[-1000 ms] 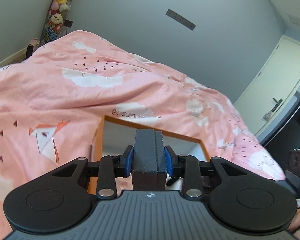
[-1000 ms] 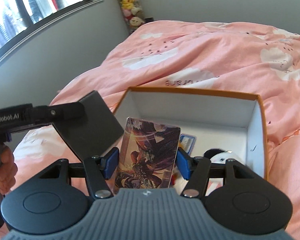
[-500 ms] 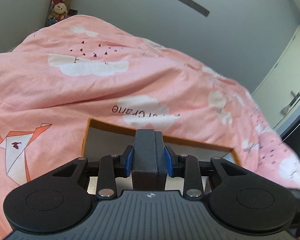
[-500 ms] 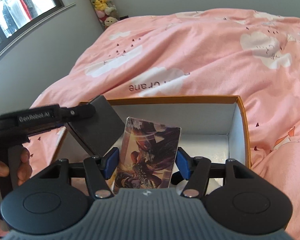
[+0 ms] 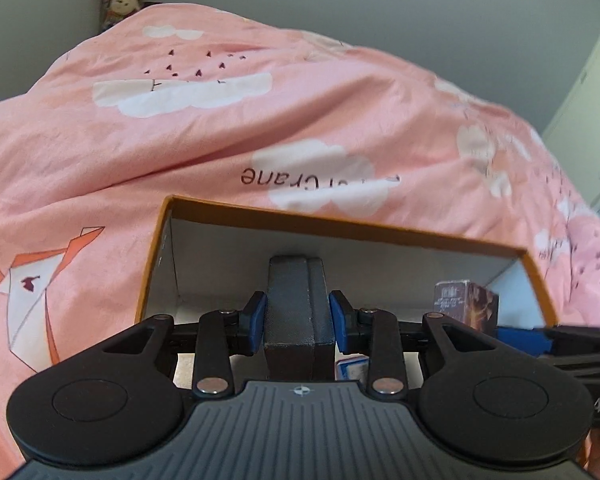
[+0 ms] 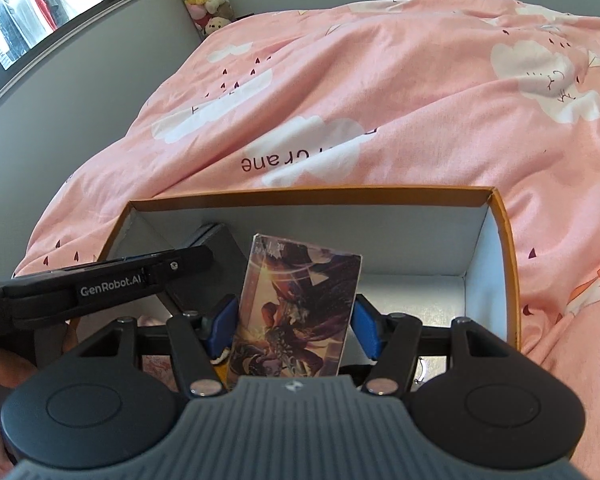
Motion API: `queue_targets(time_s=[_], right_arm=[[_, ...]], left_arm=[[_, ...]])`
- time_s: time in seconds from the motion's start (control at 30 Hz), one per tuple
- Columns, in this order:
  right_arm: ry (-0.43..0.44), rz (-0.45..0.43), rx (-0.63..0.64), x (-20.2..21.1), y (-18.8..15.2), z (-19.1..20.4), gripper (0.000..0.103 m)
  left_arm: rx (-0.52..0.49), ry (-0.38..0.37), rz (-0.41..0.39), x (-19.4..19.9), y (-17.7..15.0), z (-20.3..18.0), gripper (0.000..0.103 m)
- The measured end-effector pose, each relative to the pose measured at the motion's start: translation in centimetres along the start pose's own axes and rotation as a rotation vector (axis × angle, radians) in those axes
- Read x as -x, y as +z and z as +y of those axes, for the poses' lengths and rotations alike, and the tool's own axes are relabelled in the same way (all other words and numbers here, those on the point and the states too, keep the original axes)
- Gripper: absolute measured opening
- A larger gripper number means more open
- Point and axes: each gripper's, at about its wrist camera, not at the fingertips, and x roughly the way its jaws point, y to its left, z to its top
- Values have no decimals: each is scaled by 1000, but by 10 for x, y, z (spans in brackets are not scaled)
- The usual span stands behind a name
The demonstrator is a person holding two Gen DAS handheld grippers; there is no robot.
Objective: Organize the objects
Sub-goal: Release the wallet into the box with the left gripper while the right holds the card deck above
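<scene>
1. Both grippers have dropped closer to the orange box [image 6: 504,240] on the pink duvet [image 6: 380,80].
2. Left gripper [image 5: 298,322], jaws opening, has the dark case [image 5: 296,304] between its pads, inside the box.
3. Right gripper [image 6: 294,322] clamps the illustrated card box [image 6: 296,312] above the box's floor.

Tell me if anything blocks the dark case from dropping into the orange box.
Nothing visible does. The dark case sits between the left gripper's opening jaws, already inside the orange box; the white floor ahead looks bare. The illustrated box in the right gripper stays alongside.
</scene>
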Motion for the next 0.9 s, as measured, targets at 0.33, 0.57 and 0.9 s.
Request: queue_targets(time_s=[0.33, 0.57, 0.9], right_arm=[[-2, 22, 16, -5, -3, 0, 63], [15, 20, -6, -9, 4, 5, 63], [50, 51, -21, -35, 22, 39, 63]], left_arm=[[-346, 208, -8, 19, -5, -21, 42], [-225, 101, -46, 46, 6, 8, 42], [-54, 64, -155, 74, 10, 45, 42]])
